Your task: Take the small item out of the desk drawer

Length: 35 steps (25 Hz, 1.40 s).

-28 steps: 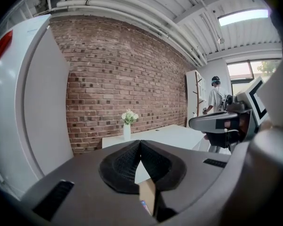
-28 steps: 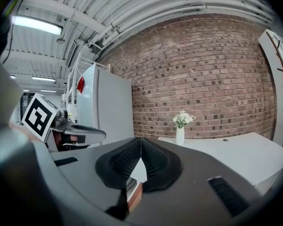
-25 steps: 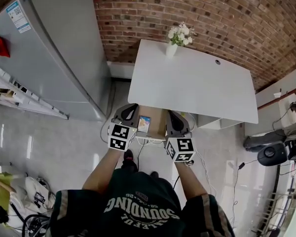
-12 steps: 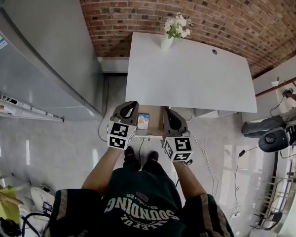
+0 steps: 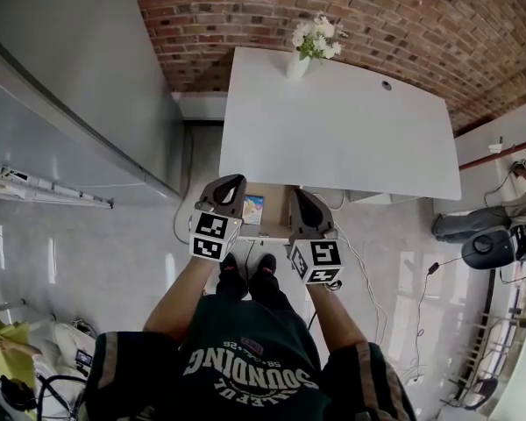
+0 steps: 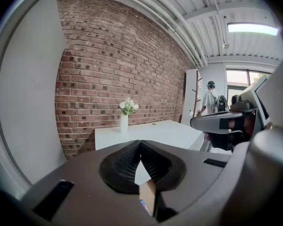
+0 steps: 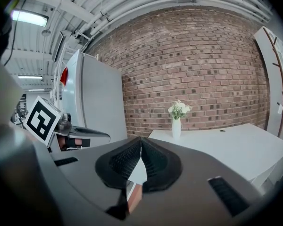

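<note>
The white desk (image 5: 342, 130) has its wooden drawer (image 5: 276, 219) pulled out at the front edge. A small blue and white item (image 5: 253, 208) lies at the drawer's left end. My left gripper (image 5: 229, 184) hovers over the drawer's left side, just left of the item. My right gripper (image 5: 300, 198) hangs over the drawer's right side. In the left gripper view the left gripper (image 6: 140, 146) has its ribbed pads touching with nothing between them. The right gripper (image 7: 141, 143) looks the same in its own view. Both point towards the desk and the vase.
A white vase of flowers (image 5: 302, 56) stands at the desk's back left corner, by the brick wall (image 5: 351, 7). A tall grey cabinet (image 5: 70, 95) stands to the left. Cables (image 5: 368, 274) trail on the floor to the right. A person (image 6: 210, 101) stands far off.
The head view has shifted a little and the person's feet have moved closer under the drawer. Both grippers stay shut at the drawer's two sides.
</note>
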Motion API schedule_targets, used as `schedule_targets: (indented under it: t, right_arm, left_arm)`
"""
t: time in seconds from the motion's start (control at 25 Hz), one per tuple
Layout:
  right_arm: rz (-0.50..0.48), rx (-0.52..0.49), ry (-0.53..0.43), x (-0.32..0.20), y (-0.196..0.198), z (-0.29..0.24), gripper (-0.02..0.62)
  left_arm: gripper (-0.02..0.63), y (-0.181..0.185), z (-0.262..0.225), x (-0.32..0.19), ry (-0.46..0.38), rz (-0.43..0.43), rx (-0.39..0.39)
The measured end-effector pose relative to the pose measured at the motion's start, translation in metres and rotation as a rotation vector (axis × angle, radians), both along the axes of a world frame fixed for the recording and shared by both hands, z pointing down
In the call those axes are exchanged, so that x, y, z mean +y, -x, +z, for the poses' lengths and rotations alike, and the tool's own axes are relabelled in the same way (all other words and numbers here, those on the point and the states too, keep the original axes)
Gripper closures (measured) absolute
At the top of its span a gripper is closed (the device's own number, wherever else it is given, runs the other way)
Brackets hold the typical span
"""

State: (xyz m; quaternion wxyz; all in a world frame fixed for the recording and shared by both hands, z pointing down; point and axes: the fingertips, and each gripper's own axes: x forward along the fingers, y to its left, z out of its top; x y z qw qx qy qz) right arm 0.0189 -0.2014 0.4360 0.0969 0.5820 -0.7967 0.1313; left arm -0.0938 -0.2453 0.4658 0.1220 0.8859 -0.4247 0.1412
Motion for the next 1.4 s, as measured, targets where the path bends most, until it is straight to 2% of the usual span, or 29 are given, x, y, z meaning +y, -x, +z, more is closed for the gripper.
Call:
schedule_targets:
  t: [0.4,0.72,1.08,1.4]
  right_arm:
    - [-0.007,-0.007,0.013,-0.010,-0.016,0.007,0.571]
    - [-0.035,-0.011,0.024,-0.025,-0.025,0.020,0.571]
    - [-0.096,0.030,0.053,-0.026,-0.028,0.054,0.571]
    - [-0.108,0.018,0.131,-0.016,-0.040,0.102,0.571]
  left_arm:
    - [0.589,-0.018,0.007,-0.005,0.017,0.007,-0.022]
    - [0.589,-0.031,0.030,-0.008,0.060,0.023,-0.046]
    - [0.589,-0.039,0.081,0.010,0.153,0.021,-0.082]
    - [0.588,-0.043,0.143,0.029,0.274,0.003,-0.090]
